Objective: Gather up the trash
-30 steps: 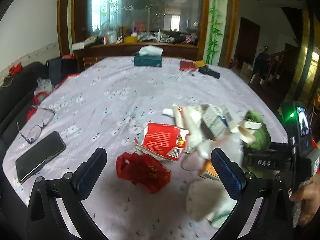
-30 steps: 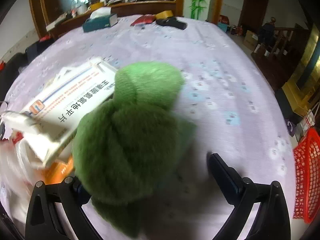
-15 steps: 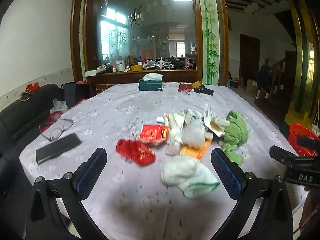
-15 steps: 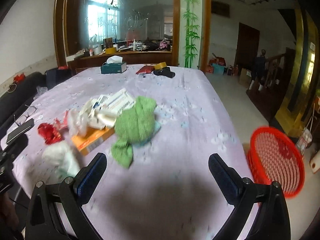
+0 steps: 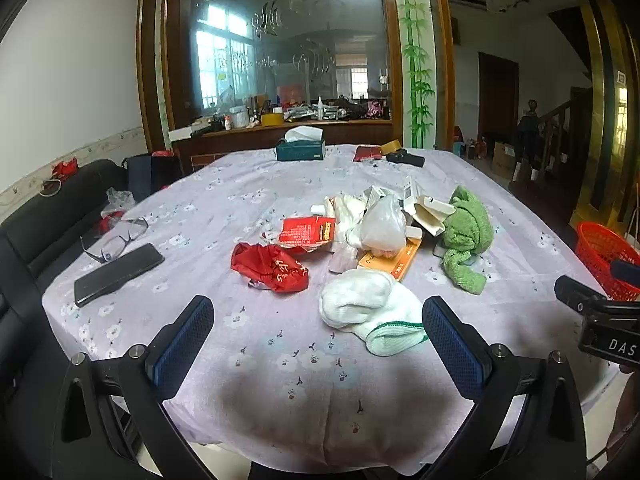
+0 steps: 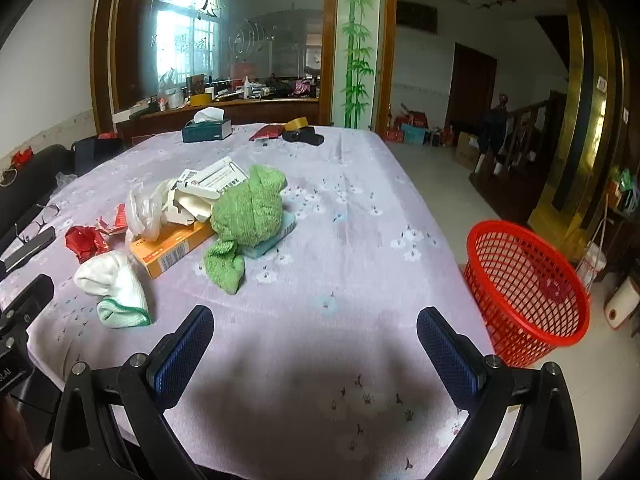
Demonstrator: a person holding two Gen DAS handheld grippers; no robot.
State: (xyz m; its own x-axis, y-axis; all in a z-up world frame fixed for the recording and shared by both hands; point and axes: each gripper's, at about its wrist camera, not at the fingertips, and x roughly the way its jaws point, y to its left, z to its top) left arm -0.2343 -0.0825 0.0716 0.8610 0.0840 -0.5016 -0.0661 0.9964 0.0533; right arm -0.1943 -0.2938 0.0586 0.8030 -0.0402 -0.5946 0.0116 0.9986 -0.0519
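A heap of litter lies mid-table: a crumpled red wrapper [image 5: 269,266], a torn red packet [image 5: 307,232], a clear plastic bag [image 5: 382,224], an orange box [image 5: 394,258] [image 6: 172,246], white cartons [image 6: 208,182], a green cloth [image 5: 466,236] [image 6: 248,210] and a white cloth [image 5: 370,306] [image 6: 114,284]. A red mesh basket [image 6: 524,280] [image 5: 606,254] stands on the floor right of the table. My left gripper [image 5: 318,340] is open above the table's near edge, short of the white cloth. My right gripper [image 6: 316,350] is open over bare tablecloth, nothing between its fingers.
A black phone [image 5: 118,270] and glasses [image 5: 116,238] lie at the table's left. A tissue box [image 5: 301,149] [image 6: 206,130], a red pouch [image 6: 270,132] and black items [image 6: 302,136] sit at the far end. A dark sofa [image 5: 44,216] runs along the left side.
Both grippers have pulled back and up from the heap, which was close-up a second ago and now lies well ahead. The basket has come into view. Nothing was picked up.
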